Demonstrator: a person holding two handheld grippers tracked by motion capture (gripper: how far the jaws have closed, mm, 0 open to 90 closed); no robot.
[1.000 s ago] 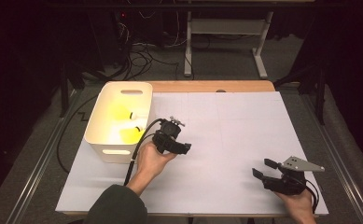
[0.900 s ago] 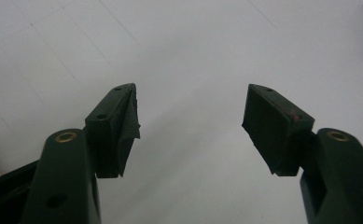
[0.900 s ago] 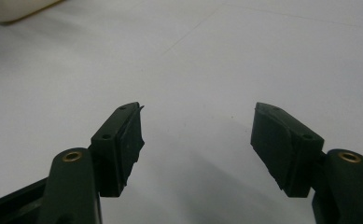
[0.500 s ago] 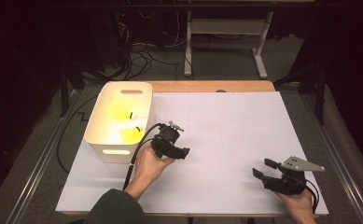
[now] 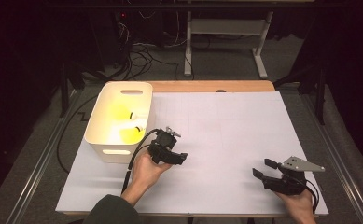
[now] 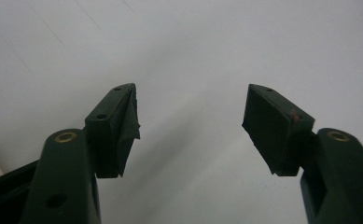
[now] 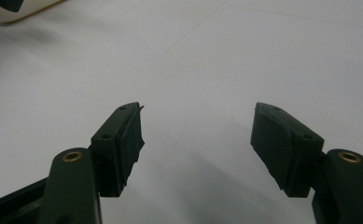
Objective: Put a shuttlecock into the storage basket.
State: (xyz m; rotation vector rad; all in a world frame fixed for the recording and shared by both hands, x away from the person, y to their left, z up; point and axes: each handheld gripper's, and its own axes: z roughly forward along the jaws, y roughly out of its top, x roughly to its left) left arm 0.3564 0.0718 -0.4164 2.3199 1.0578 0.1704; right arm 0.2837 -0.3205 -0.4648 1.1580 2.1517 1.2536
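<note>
table: big white sheet (image 5: 226,140), nothing between either set of jaws.
bin: white tub (image 5: 118,119) at the far left, just beyond your left gripper (image 5: 172,156).
balls: two yellow ones (image 5: 129,134) sit inside the bin. They look light, round and slick, so I'd guess they roll; pinch across the middle.
left gripper: jaws spread wide, holding nothing.
right gripper: (image 5: 265,170) same, gaping and empty, near the front right edge.
views: the high view gives you the balls; the right gripper view just catches a bin corner (image 7: 20,9).
</note>
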